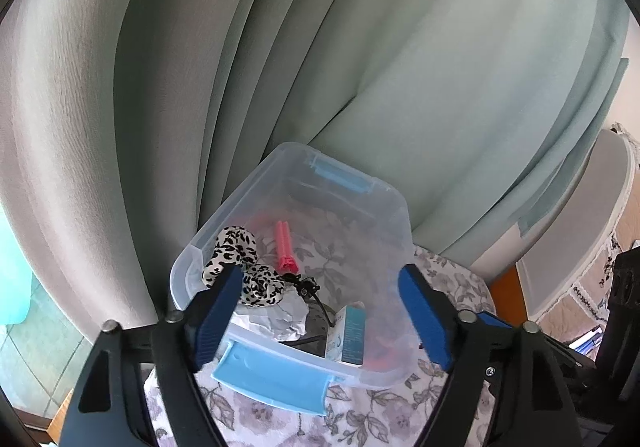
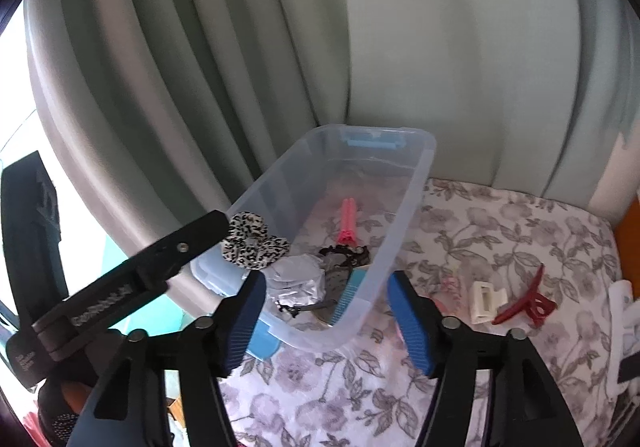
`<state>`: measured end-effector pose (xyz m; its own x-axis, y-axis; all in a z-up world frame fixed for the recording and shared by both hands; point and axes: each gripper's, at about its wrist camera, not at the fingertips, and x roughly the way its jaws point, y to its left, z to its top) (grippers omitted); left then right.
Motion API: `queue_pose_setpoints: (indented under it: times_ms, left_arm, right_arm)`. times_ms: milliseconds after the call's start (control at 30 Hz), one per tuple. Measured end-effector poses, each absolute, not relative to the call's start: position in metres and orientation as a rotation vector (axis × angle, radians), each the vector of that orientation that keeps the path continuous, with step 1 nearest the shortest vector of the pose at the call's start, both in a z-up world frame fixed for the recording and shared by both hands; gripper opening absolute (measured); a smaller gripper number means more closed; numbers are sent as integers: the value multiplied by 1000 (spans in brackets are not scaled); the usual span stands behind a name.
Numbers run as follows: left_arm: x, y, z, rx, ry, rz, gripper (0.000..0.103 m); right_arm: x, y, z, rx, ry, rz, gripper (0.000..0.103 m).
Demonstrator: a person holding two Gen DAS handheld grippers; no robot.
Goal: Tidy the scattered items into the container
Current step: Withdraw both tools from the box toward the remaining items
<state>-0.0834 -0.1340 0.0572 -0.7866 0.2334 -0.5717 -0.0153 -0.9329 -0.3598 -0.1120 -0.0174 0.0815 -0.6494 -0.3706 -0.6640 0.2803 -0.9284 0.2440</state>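
Two grippers were up over the clear plastic bin on my feed, and both the left gripper and right gripper had their jaws spread with nothing pinched. The leopard scrunchie sat draped on the bin's left rim beside my left finger. A white hair clip and red claw clip lay outside on the floral cloth.

Pale grey-green curtain hangs in vertical folds behind the work surface. Floral-print cloth covers the surface. Orange edge visible at far right of cloth. Teal tiled floor at lower left.
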Motion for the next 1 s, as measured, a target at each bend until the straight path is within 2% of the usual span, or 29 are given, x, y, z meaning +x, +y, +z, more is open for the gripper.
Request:
queue_pose_setpoints:
  times_ms: [200, 333, 867, 1000]
  left_arm:
    - [-73, -130, 66, -945, -498, 2806, 84]
    - [-65, -127, 72, -930, -470, 2824, 86]
    - [-42, -118, 91, -871, -407, 2862, 87]
    - [-35, -116, 97, -832, -379, 2870, 95]
  right_arm:
    - [-101, -9, 87, 1054, -159, -2599, 87]
    - [-94, -6, 91, 1030, -141, -2620, 103]
    - [-68, 14, 103, 948, -143, -2683, 103]
    - [-61, 21, 105, 926, -159, -2693, 103]
